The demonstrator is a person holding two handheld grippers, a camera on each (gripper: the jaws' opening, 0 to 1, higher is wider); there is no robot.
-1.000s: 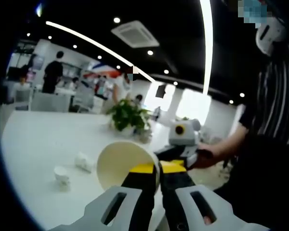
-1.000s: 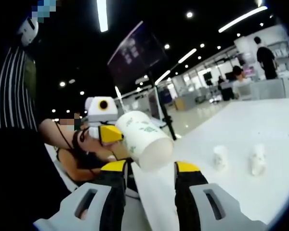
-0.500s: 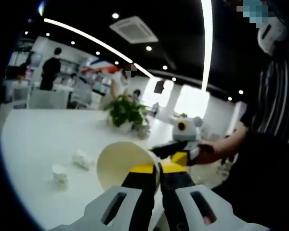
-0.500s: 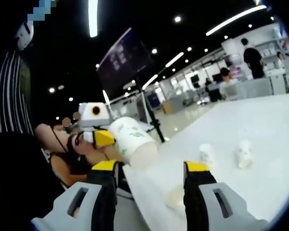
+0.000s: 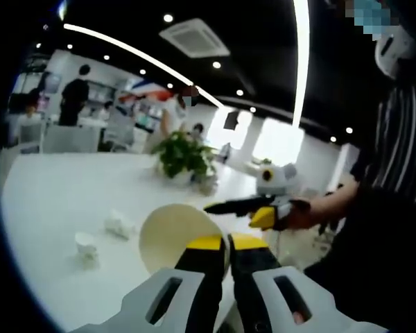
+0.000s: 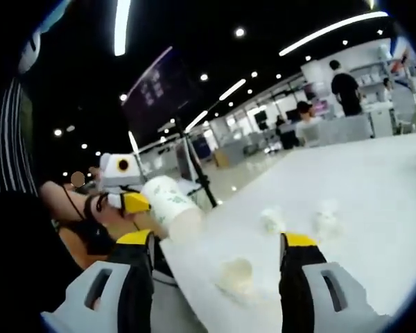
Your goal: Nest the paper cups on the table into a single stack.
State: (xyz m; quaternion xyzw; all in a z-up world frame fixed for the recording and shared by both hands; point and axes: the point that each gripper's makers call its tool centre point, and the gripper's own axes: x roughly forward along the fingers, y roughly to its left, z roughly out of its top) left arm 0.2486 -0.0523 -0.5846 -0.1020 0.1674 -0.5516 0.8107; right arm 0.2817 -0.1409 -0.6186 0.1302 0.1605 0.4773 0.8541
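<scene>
We log paper cup (image 5: pixel 175 239) pinched by left gripper (image 5: pixel 226 244), mouth toward camera, axis lying forward, right gripper (image 6: pixel 218 244) wide, empty.

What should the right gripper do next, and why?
Probably lower the open right gripper toward the nearest cup on the table and close on it. The left gripper is shut on a paper cup, while two more cups lie loose farther off.
</scene>
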